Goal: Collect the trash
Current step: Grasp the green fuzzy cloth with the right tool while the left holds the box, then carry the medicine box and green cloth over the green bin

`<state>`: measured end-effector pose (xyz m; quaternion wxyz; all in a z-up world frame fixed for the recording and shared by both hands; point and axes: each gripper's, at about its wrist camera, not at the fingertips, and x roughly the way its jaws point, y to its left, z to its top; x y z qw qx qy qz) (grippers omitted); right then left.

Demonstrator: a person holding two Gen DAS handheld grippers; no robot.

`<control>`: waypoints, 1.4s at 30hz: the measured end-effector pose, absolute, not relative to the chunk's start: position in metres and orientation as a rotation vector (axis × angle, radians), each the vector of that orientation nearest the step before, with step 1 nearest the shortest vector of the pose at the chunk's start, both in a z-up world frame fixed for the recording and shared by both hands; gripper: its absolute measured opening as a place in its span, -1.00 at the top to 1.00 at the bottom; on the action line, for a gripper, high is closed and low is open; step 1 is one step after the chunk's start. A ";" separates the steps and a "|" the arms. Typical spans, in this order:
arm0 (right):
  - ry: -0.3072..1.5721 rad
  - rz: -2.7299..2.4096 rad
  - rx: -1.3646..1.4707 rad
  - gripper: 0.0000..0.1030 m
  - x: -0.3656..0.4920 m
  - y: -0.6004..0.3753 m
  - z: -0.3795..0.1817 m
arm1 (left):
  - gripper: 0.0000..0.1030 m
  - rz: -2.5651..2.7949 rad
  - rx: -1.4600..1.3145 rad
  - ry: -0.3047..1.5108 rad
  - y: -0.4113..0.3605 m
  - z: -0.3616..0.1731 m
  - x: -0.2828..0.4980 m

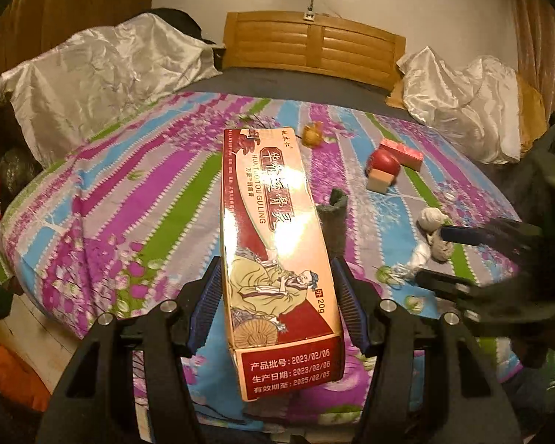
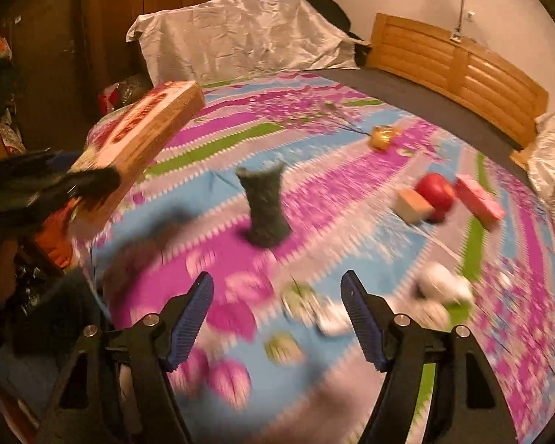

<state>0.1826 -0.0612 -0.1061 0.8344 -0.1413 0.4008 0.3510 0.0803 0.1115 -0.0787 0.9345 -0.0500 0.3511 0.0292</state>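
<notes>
While my left gripper point(image 1: 277, 296) clamps the box point(image 1: 277, 259) by its long sides, low on the carton and raised off the bedspread point(image 1: 129, 222), most of its length juts past the pads toward 12 o'clock, so I judge it could pivot or slip if I swing fast. In the right wrist view the same box point(image 2: 148, 137) shows at 10 o'clock, tilted, pinched at its near end.

My right gripper point(image 2: 277, 318) is spread wide and holds nothing, hovering over the bedspread point(image 2: 240, 140); that view is smeared, so I would not trust it for aiming.

Nearest it, at 2 o'clock, lie the white wads point(image 2: 440, 288), probably crumpled paper. They may squash or snag the cloth if I close too low.

Farther, at 12 o'clock, the dark sock-like piece point(image 2: 266, 207) stands upright and could topple at a touch.

Beyond, at 1 to 2 o'clock, the tan block point(image 2: 412, 205), red apple point(image 2: 436, 192) and pink box point(image 2: 479, 198) sit touching in a row; the apple may roll.

Farthest, the yellow wad point(image 2: 383, 137). I see no bin in either view.
</notes>
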 end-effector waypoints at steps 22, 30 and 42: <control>1.031 0.801 -0.414 0.69 0.268 0.052 -0.184 | -0.10 0.165 -0.113 0.755 0.142 -0.093 0.077; 0.983 0.756 -0.200 0.72 0.229 -0.023 -0.125 | -0.10 0.097 -0.096 0.764 0.114 -0.085 0.089; 0.945 0.463 0.100 0.72 0.132 -0.203 -0.061 | -0.10 -0.117 0.060 0.791 -0.008 -0.072 0.126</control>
